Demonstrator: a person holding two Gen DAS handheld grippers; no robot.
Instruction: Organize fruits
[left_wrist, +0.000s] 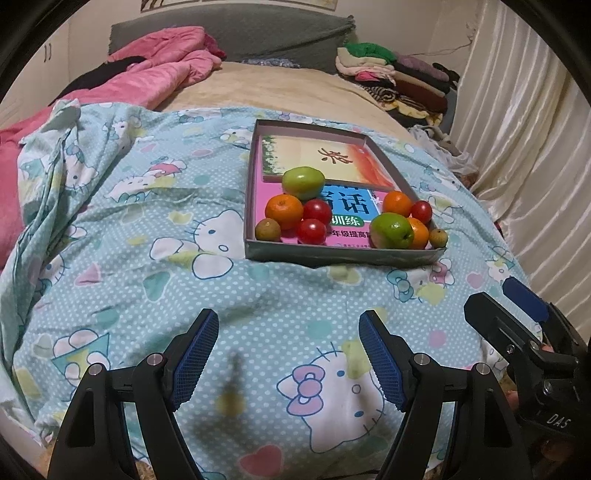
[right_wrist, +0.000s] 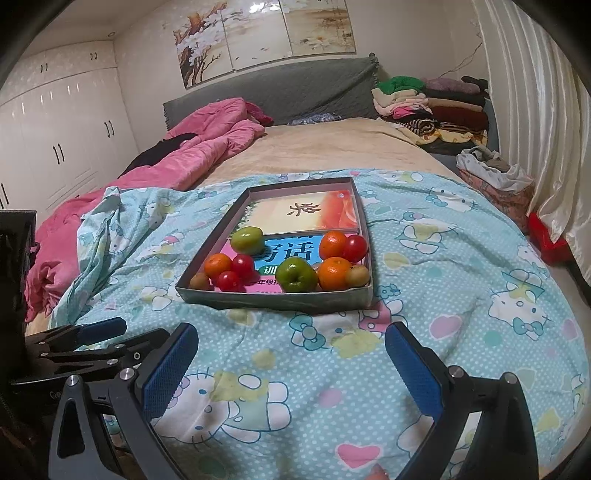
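A shallow grey box (left_wrist: 343, 254) (right_wrist: 273, 297) lies on the Hello Kitty sheet and holds two books and several fruits. On its left: a green apple (left_wrist: 303, 182) (right_wrist: 246, 240), an orange (left_wrist: 283, 211) (right_wrist: 218, 266), two red tomatoes (left_wrist: 312, 230) (right_wrist: 229, 280) and a brown fruit (left_wrist: 267, 229) (right_wrist: 199, 281). On its right: a green apple (left_wrist: 391, 230) (right_wrist: 295, 275), two oranges (left_wrist: 397, 204) (right_wrist: 332, 274), a tomato (left_wrist: 421, 211) (right_wrist: 355, 248) and a brown fruit (left_wrist: 438, 237) (right_wrist: 357, 275). My left gripper (left_wrist: 288, 358) and right gripper (right_wrist: 291, 369) are open and empty, well short of the box.
A pink quilt (left_wrist: 147, 70) (right_wrist: 207, 140) is bunched at the far left. Folded clothes (left_wrist: 399, 74) (right_wrist: 428, 103) are stacked at the far right by a curtain (left_wrist: 517, 129). The right gripper shows at the right edge of the left wrist view (left_wrist: 524, 332).
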